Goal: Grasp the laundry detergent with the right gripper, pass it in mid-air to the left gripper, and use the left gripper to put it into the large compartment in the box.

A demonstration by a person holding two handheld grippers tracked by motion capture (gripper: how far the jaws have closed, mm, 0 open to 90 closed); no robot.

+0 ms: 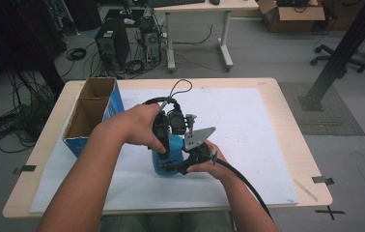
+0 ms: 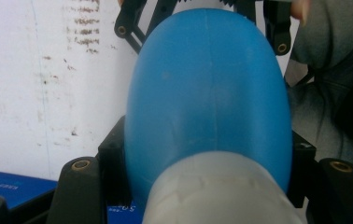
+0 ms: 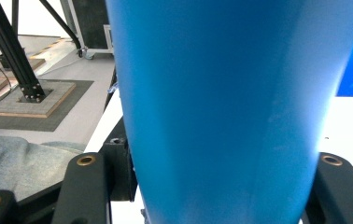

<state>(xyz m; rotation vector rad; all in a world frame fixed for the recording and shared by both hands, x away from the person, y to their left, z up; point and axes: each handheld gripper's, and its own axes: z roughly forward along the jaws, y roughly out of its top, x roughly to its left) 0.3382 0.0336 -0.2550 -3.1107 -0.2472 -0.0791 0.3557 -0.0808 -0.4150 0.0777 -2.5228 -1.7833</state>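
L claw (image 2: 207, 186) & R claw (image 3: 212, 186) both clamped on blue bottle (image 1: 167, 162)

- The bottle (image 1: 165, 162) is plain bright blue, with a whitish, ribbed cap (image 2: 216, 189).
- The left gripper (image 1: 161, 130) and the right gripper (image 1: 190, 157) on the bottle are black, with brass-coloured pins; the right one carries a grey plate (image 1: 199, 136).
- Left of the bottle, the box (image 1: 91, 113) is blue outside and brown cardboard inside.
- Under the bottle, the sheet (image 1: 248, 130) is white with faint dark smudges.
- The bench (image 1: 287, 104) is pale wood.
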